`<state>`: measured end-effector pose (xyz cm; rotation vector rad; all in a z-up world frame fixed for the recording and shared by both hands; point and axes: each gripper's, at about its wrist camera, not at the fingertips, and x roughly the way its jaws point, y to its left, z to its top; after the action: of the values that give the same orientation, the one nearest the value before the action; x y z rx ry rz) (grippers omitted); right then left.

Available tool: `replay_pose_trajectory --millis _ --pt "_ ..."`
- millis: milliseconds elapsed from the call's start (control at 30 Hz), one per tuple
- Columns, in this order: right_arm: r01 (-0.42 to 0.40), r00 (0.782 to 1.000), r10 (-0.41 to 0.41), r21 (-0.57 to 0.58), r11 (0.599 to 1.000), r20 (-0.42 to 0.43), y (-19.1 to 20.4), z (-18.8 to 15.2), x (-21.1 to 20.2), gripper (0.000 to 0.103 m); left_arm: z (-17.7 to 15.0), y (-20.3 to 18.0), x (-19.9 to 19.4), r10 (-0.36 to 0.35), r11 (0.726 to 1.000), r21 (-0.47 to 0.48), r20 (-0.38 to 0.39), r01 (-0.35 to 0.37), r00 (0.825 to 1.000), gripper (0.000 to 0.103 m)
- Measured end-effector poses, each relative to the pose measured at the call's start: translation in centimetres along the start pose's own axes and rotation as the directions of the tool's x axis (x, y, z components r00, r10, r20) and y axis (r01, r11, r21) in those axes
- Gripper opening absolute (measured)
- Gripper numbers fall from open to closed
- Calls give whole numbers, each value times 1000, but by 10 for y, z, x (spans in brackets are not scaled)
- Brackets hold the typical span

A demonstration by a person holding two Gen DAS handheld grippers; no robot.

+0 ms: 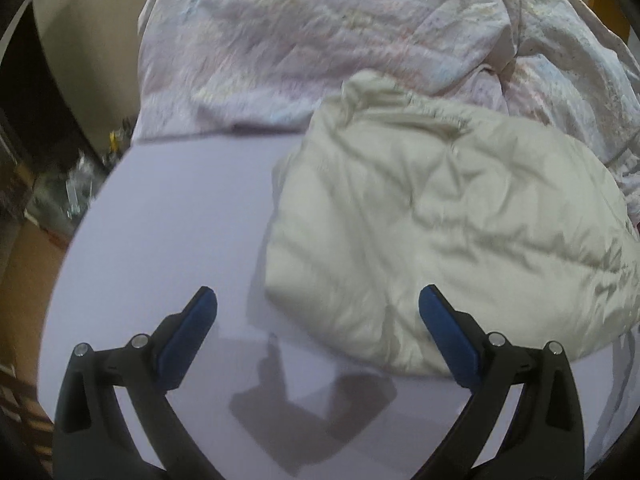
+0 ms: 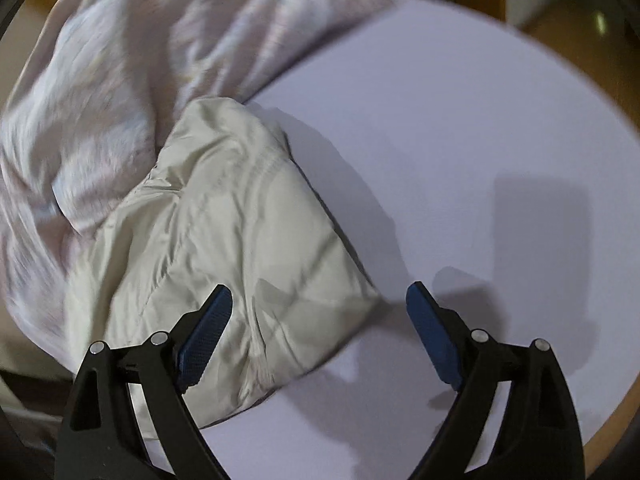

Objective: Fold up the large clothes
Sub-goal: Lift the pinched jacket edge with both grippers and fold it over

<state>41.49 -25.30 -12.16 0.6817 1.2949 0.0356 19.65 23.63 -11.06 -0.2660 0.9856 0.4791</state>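
Note:
A cream puffy garment [image 1: 432, 232] lies folded into a bundle on the pale lilac round table [image 1: 180, 208]. It also shows in the right wrist view [image 2: 224, 248]. My left gripper [image 1: 318, 300] is open and empty, hovering above the garment's near left edge. My right gripper [image 2: 319, 296] is open and empty, above the garment's near right corner, its left finger over the cloth. A large crumpled pale pink patterned cloth [image 1: 320, 40] lies behind the cream garment, and shows too in the right wrist view [image 2: 120, 60].
The table's bare top [image 2: 460, 160] spreads to the right of the bundle, with its curved edge [image 2: 592, 92] against a wooden floor. Clutter and boxes [image 1: 60, 184] sit on the floor left of the table.

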Motion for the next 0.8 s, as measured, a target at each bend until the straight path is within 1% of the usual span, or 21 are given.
replay_pose_trajectory --millis 67,133,200,333,367,400,467,500,533,633,733,800 --pt "-44 998 46 57 997 -34 -5 -5 8 91 -9 2 4 -19 999 -30 -37 18 999 101" --pt "-75 996 80 98 992 -46 -8 -7 14 91 -13 2 12 -37 998 -56 -70 33 997 101" --pt "-95 994 102 127 987 -50 -8 -10 19 90 -12 0 20 -52 996 -78 -87 46 995 101" --pt "-116 992 120 144 983 -24 -5 -13 20 89 -5 -4 32 -81 990 -123 -98 68 992 101" --pt "-120 992 125 150 981 -24 -4 -14 20 86 -2 -6 36 -84 989 -130 -100 70 991 101" --pt "-127 991 131 159 979 -18 -3 -12 20 80 0 -6 38 -87 988 -136 -100 73 991 100" --pt "-147 988 152 186 972 -17 -4 -10 24 73 5 -5 43 -92 986 -152 -98 76 991 100" --pt "-154 987 160 201 967 -16 -5 -12 24 67 7 -4 44 -96 984 -163 -98 79 991 100" --pt "-159 986 165 212 964 -13 -5 -10 25 66 9 -3 46 -102 981 -174 -96 84 990 98" --pt "-174 984 180 246 954 -3 -6 -13 28 57 15 -1 49 -132 971 -213 -87 111 987 88" --pt "-185 982 188 258 948 12 -7 -16 27 48 19 1 51 -144 961 -248 -79 121 986 79" --pt "-194 980 197 266 944 18 -7 -17 25 37 21 3 48 -155 951 -280 -62 132 986 65"
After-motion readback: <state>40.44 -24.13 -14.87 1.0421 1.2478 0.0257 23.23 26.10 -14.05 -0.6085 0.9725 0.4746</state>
